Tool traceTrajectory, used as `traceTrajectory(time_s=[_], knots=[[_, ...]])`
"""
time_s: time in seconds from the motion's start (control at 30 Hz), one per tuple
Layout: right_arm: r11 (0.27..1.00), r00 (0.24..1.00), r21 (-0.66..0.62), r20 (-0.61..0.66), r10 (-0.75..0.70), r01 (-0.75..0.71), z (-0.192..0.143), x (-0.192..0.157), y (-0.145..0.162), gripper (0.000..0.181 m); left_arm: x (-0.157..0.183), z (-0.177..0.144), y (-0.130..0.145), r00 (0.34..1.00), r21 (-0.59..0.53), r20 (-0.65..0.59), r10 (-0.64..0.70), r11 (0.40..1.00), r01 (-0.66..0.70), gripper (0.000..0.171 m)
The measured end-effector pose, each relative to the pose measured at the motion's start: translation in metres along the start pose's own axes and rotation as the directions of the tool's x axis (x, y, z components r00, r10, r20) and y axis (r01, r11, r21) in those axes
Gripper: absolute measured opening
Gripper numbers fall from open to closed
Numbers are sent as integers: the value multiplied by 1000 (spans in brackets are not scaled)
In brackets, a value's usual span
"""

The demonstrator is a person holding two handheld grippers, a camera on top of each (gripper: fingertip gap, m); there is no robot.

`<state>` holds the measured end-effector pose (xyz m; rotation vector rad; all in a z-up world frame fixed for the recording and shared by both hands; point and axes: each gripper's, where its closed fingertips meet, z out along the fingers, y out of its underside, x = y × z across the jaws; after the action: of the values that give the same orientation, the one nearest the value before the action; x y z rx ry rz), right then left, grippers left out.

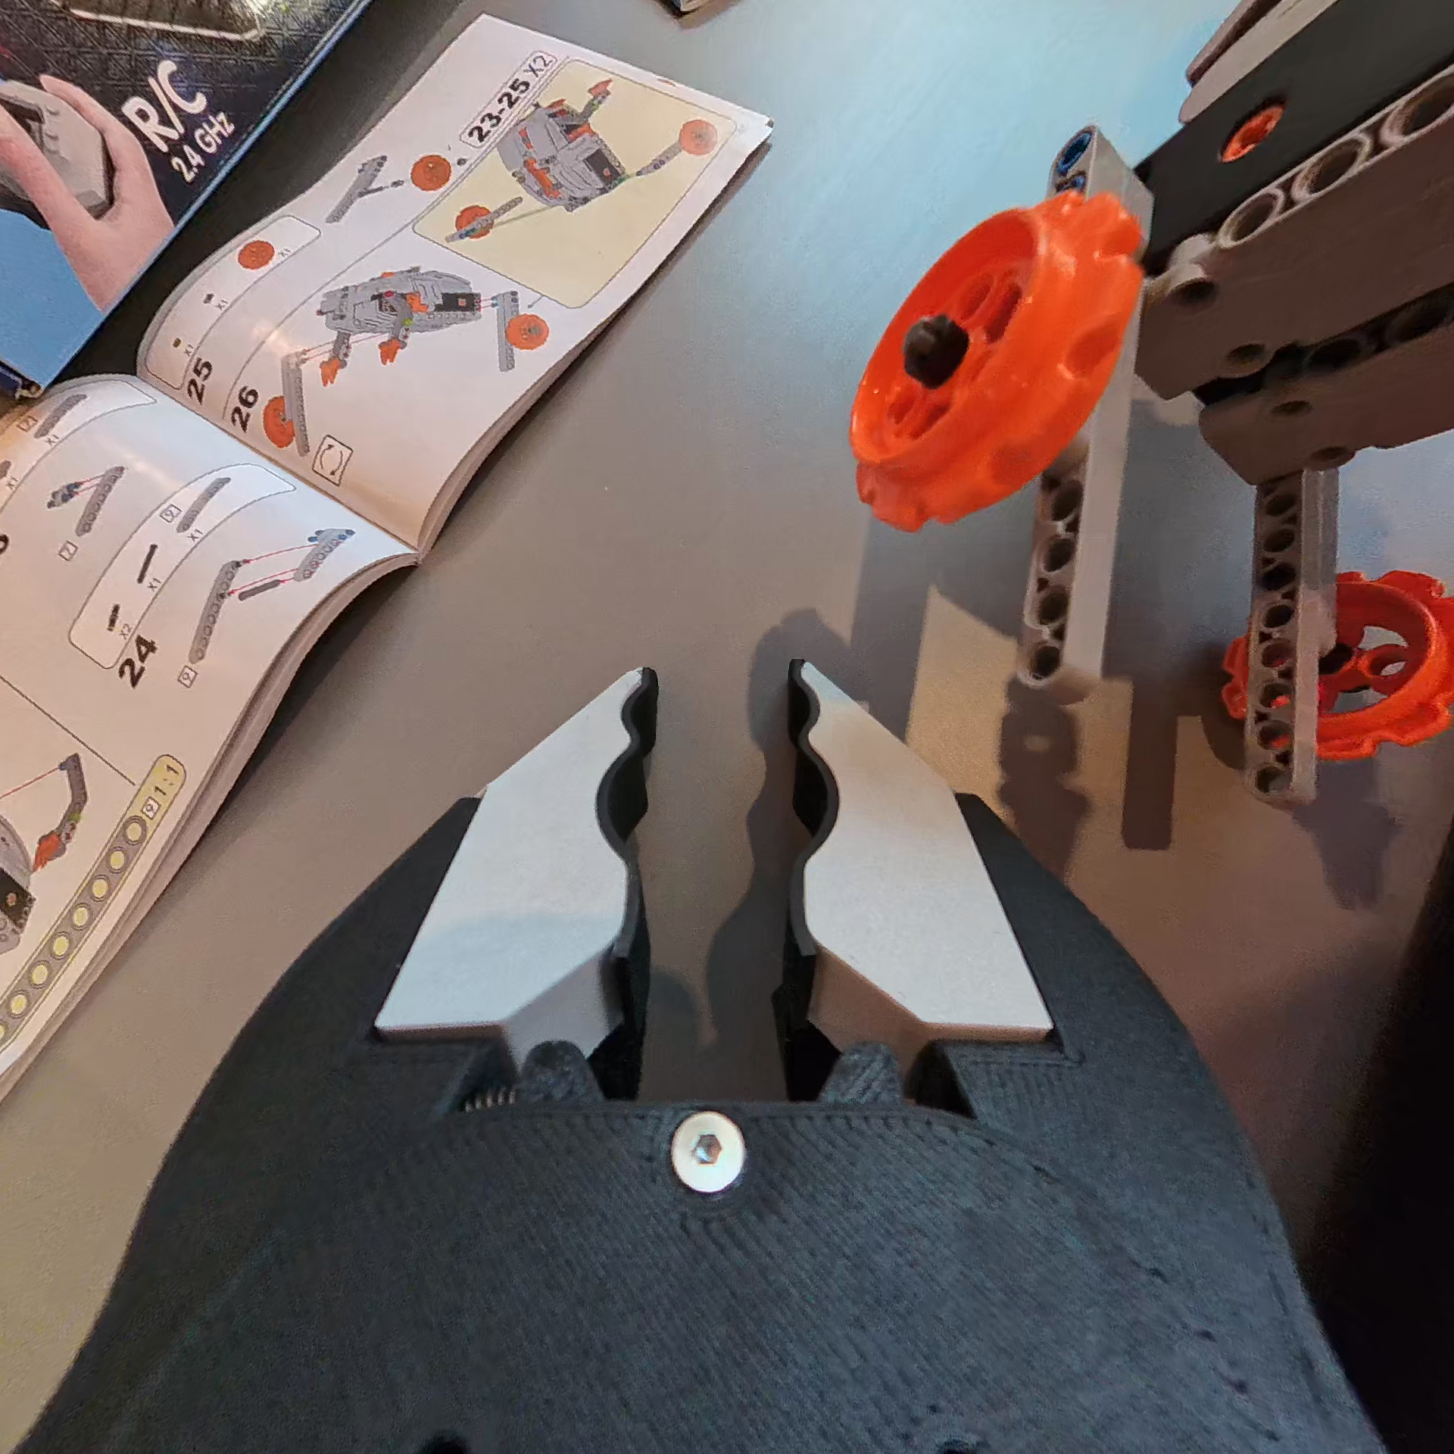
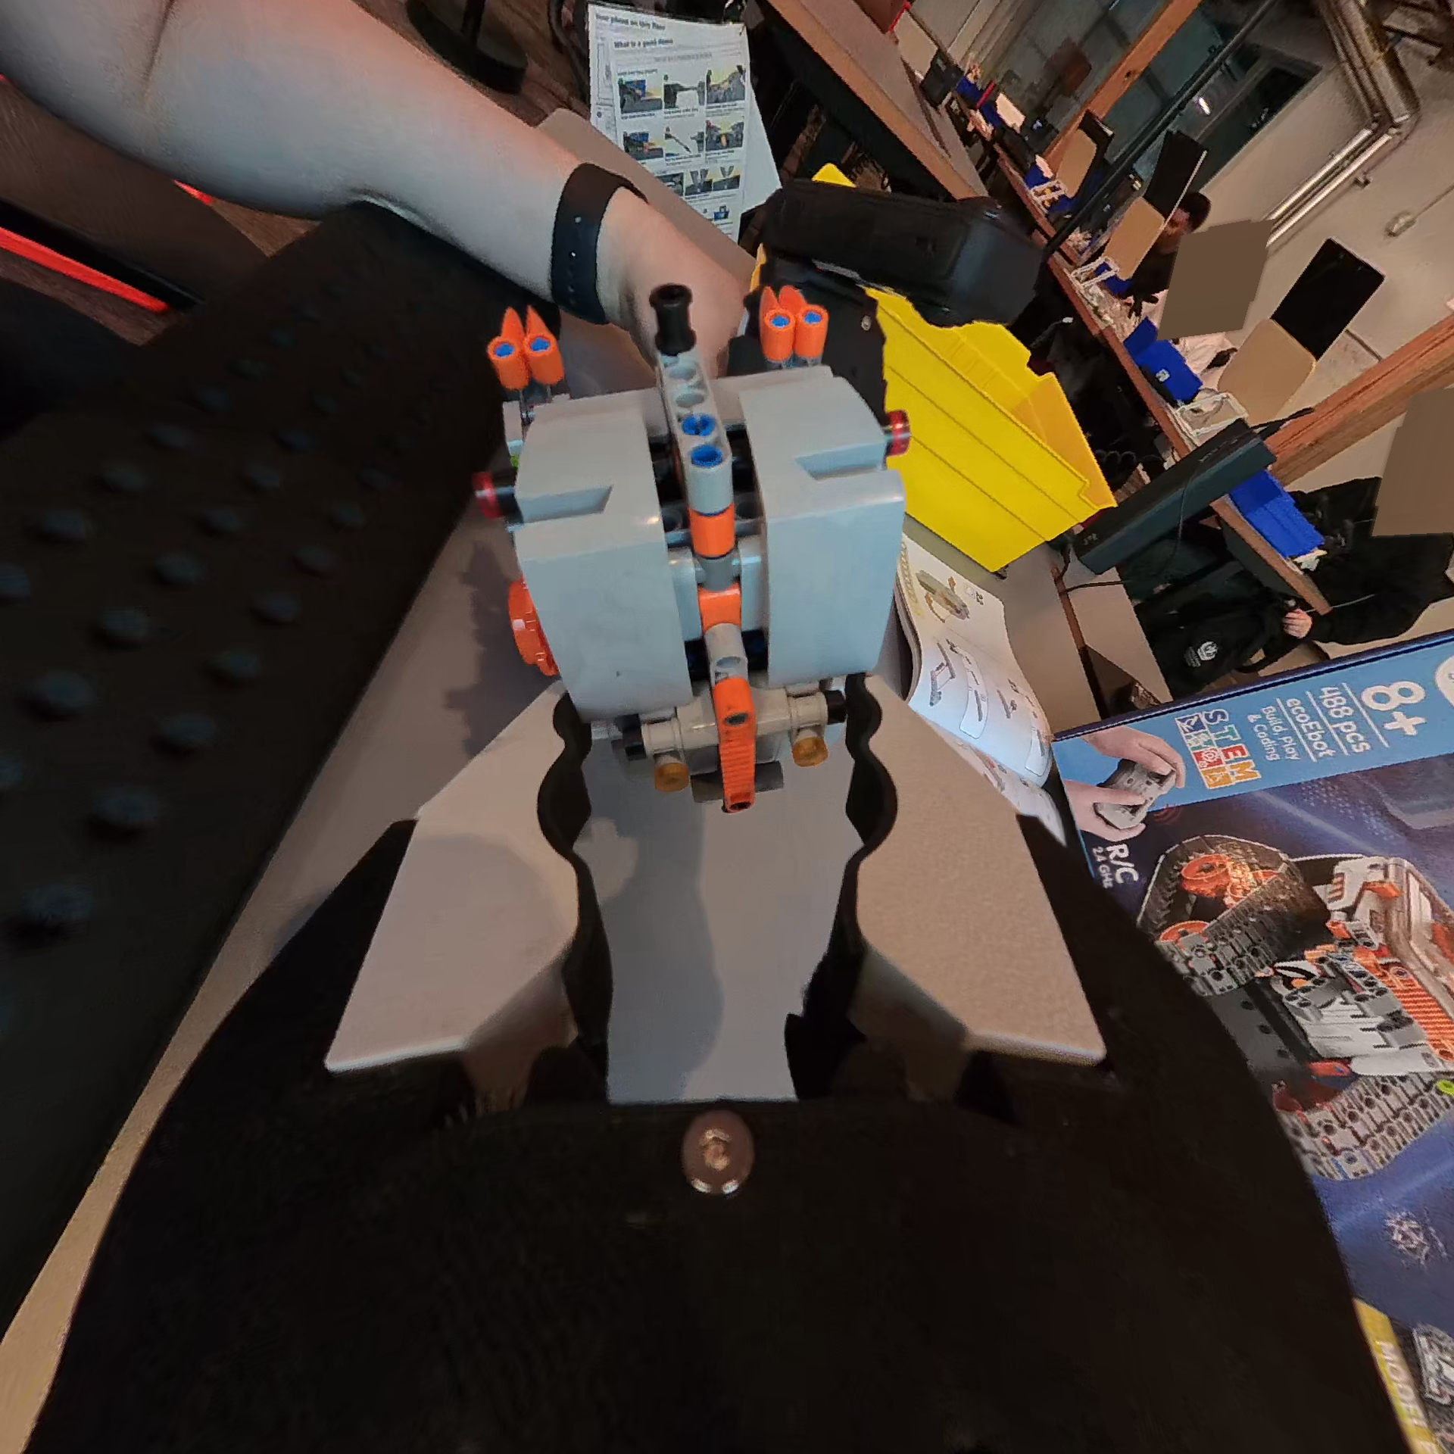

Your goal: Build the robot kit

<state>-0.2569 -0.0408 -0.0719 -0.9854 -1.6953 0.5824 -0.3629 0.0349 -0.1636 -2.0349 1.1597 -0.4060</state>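
In the left wrist view, the left tool (image 1: 722, 684) is hovering over the grey table (image 1: 669, 440) with its fingers standing narrowly apart and nothing lying between them. Ahead and to its right, a toy model (image 1: 1290, 315) is hanging raised off the table; an orange wheel (image 1: 995, 358) on a black axle is facing the tool, and two grey holed beams (image 1: 1062, 566) are running down from the model toward the table, their long axes pointing roughly back at the tool. A second orange wheel (image 1: 1369, 669) is sitting farther right, behind the other beam. Ahead and to the left, an open booklet (image 1: 378, 330) is lying flat, with a blue box (image 1: 118, 157) past it. In the right wrist view, the right tool (image 2: 712, 708) is gripping the model (image 2: 700, 543) by its lower end, the fingertips pressing on either side of the pale base with orange pins, so the grey body is standing straight out ahead along the tool's own axis. A person's forearm (image 2: 378, 134) with a black wristband is reaching across beyond the model. The booklet (image 2: 976, 684) and box (image 2: 1275, 865) are lying to the right, and a yellow bin (image 2: 983, 440) is sitting farther ahead on the right. The model is thus in the right tool's grasp, with the left tool near but apart, its wheel side lying closest.
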Motion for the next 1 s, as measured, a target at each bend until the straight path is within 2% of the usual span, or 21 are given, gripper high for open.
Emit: traceTrajectory(time_s=[0.57,0.77,1.0], knots=[[990,990,-35,-30,-139,138,-1,-5,-6,64,0,-1,0,1000,-2,4,13,1000,-13,32],[998,998,-43,-24,-54,52,-1,0,4,64,0,-1,0,1000,-1,2,10,1000,-10,32],[990,991,-20,-12,137,-137,-3,11,14,63,0,-1,0,1000,-2,3,10,1000,-10,32]])
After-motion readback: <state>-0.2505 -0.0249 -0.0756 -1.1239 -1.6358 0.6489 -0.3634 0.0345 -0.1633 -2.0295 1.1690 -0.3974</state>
